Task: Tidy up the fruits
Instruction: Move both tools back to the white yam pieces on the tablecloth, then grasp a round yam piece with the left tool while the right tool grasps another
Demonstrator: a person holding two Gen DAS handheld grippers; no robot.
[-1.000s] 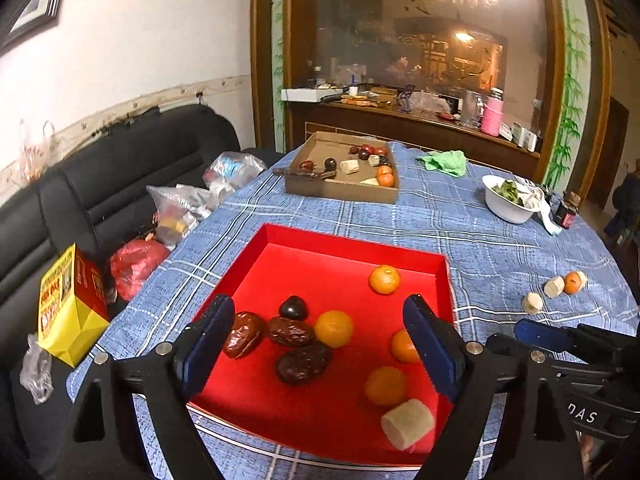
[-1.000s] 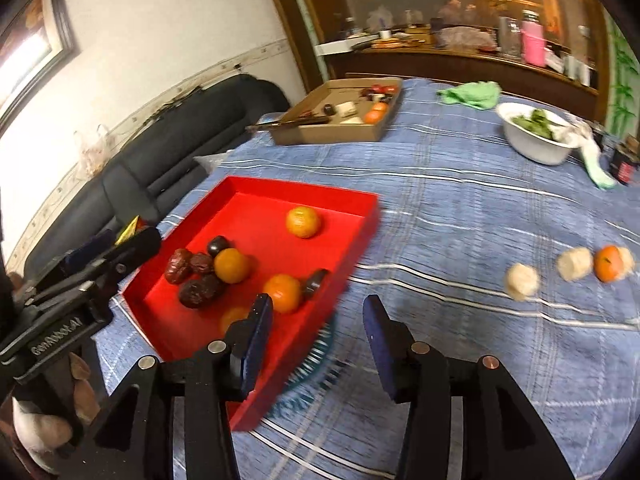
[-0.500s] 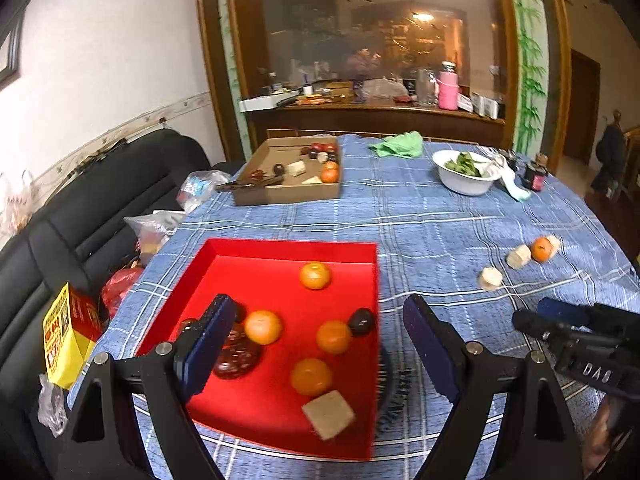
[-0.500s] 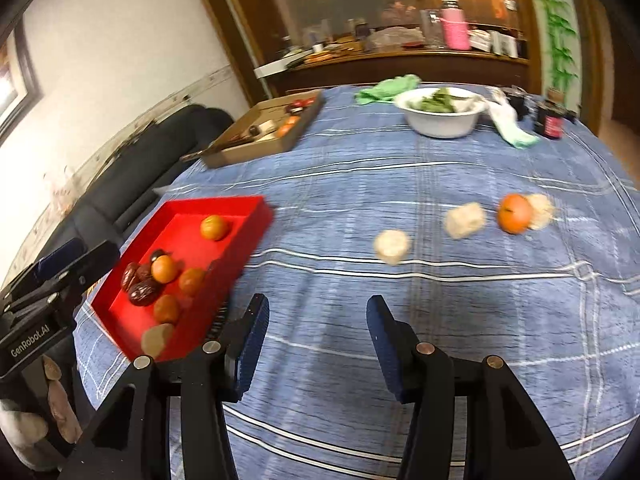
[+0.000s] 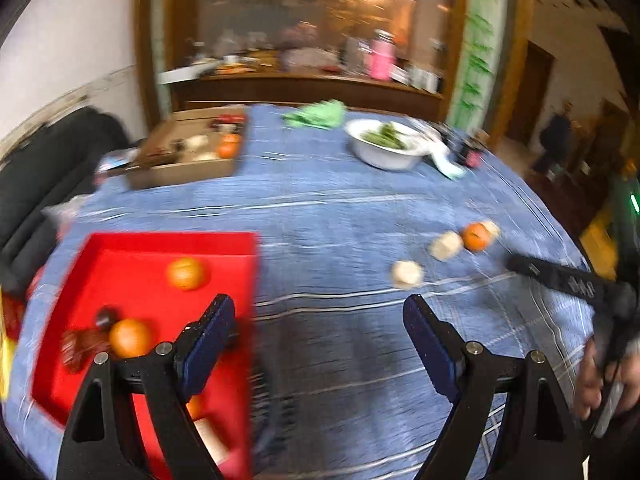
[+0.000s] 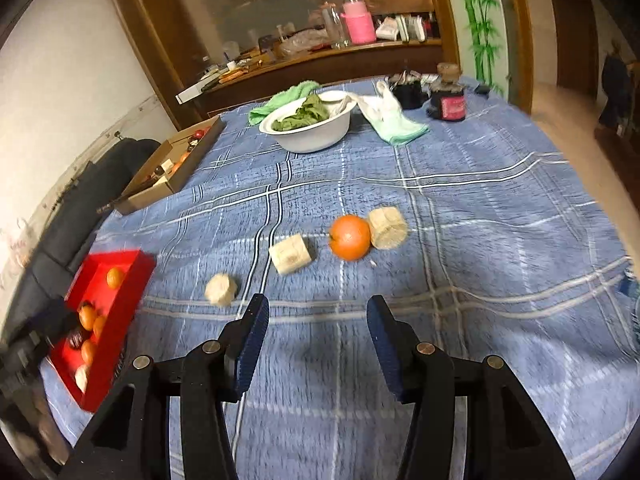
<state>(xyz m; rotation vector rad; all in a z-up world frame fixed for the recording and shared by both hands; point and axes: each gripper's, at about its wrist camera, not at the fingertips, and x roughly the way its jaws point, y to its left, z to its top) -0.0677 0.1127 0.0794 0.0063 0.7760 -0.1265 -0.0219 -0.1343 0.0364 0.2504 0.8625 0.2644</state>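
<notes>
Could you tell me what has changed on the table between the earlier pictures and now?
Both views have swung away from the red tray toward the loose orange and three pale chunks on the blue cloth. The right gripper now faces them, its jaws slightly wider than a second ago and empty; the left gripper is open and empty too. Nothing was taken or let go. The fruit, tray, box and bowl lie as before.

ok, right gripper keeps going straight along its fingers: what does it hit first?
Probably bare blue plaid tablecloth: the open right gripper points down at cloth. The round orange lies beyond, roughly in line, flanked by pale cut cylinder pieces. Depth is unclear.
</notes>
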